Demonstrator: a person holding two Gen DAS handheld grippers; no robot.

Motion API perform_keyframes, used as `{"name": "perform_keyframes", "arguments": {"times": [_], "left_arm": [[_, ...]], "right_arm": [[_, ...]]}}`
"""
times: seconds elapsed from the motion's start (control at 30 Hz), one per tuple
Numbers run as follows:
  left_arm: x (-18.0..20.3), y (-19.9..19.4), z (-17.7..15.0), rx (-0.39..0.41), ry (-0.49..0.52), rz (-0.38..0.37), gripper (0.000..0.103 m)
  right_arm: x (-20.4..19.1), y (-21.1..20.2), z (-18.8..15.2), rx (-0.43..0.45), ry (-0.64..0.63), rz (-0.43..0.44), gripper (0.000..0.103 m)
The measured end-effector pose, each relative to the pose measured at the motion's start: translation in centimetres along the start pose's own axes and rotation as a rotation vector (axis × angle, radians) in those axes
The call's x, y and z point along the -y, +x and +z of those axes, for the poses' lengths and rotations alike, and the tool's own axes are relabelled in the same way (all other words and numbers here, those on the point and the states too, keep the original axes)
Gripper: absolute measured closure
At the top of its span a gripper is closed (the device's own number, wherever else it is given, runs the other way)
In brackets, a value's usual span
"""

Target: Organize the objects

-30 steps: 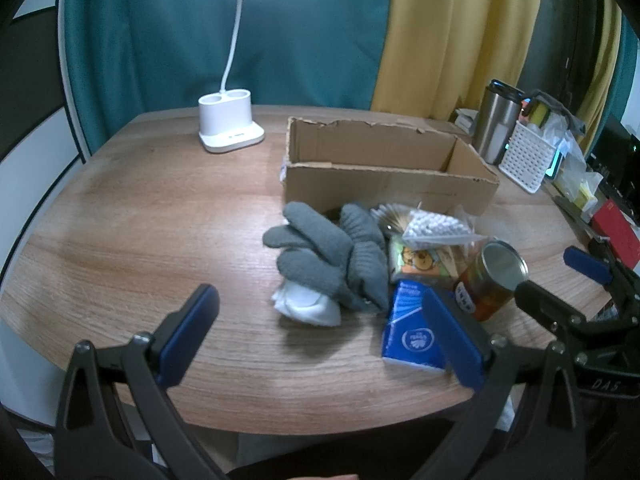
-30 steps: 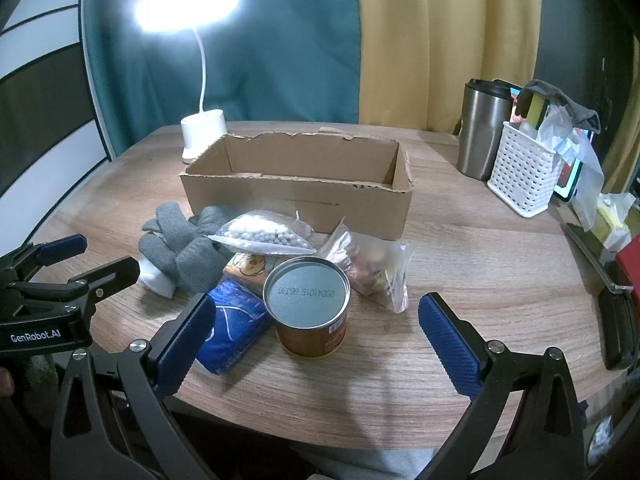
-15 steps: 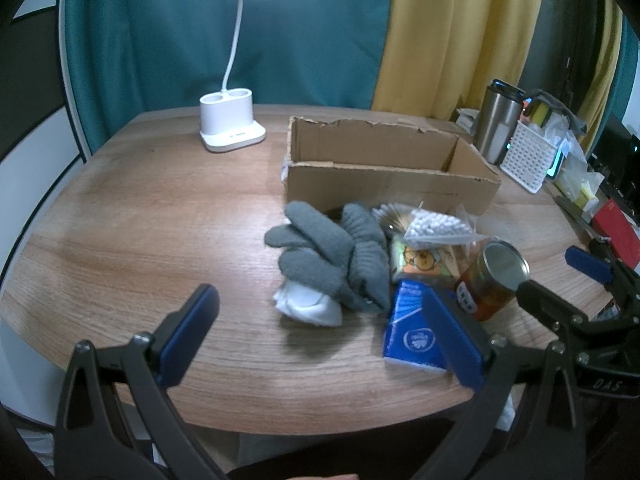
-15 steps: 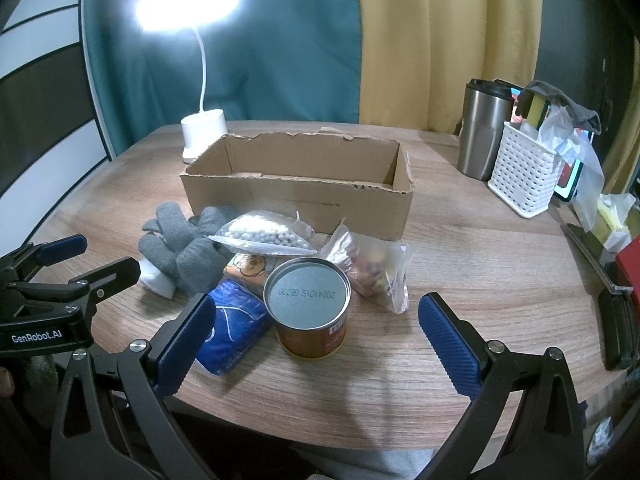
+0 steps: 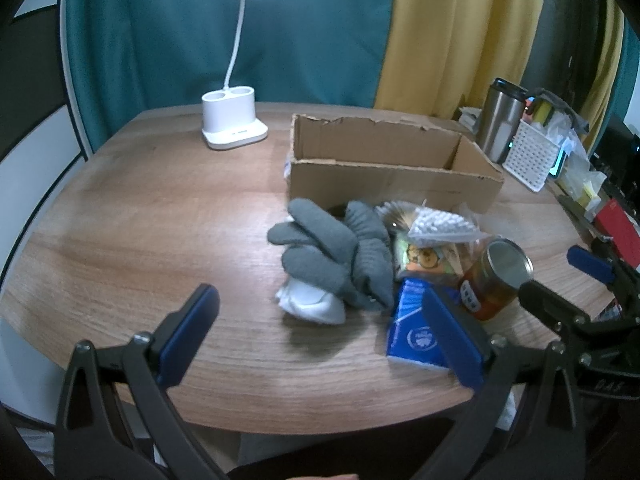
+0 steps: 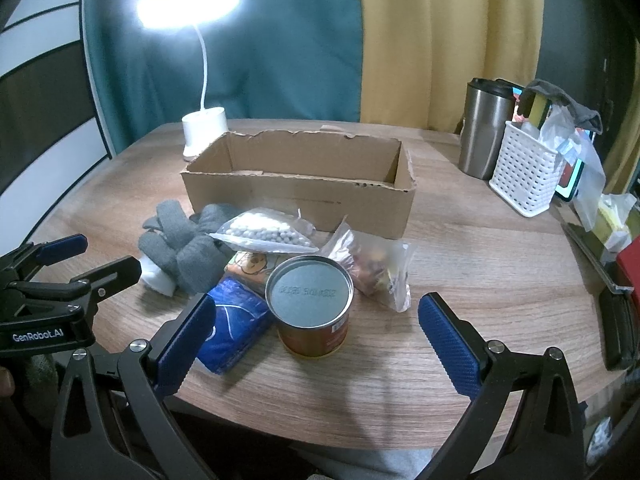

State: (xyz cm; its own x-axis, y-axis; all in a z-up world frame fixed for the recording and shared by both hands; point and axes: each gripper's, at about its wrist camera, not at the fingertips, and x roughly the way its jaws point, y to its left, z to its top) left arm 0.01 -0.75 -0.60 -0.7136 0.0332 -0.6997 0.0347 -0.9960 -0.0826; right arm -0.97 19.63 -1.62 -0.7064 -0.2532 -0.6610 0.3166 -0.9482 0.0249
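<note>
An open cardboard box (image 5: 394, 168) (image 6: 304, 184) stands mid-table. In front of it lies a pile: grey gloves (image 5: 336, 252) (image 6: 180, 244), a white cloth (image 5: 312, 306), a bag of white beads (image 5: 442, 226) (image 6: 264, 232), a blue tissue pack (image 5: 414, 332) (image 6: 232, 332), an orange tin can (image 5: 496, 276) (image 6: 312, 304) and a clear snack bag (image 6: 372, 268). My left gripper (image 5: 324, 336) is open and empty, at the table's near edge before the gloves. My right gripper (image 6: 316, 344) is open and empty, its jaws either side of the can, short of it.
A white lamp base (image 5: 232, 124) (image 6: 204, 130) stands at the back left. A steel tumbler (image 5: 500, 120) (image 6: 482, 128) and a white basket (image 5: 530, 156) (image 6: 524, 178) stand at the back right. A red box (image 5: 616, 228) lies at the right edge.
</note>
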Motion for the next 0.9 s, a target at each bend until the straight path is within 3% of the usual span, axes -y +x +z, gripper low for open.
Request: {"name": "perform_keyframes", "arguments": {"times": [0.9], "left_arm": [[-0.1,2.4,-0.4,-0.052,-0.006,0.004,0.001]], "right_arm": [[0.7,1.9,0.0,-0.039,0.018,-0.001,0.0]]}}
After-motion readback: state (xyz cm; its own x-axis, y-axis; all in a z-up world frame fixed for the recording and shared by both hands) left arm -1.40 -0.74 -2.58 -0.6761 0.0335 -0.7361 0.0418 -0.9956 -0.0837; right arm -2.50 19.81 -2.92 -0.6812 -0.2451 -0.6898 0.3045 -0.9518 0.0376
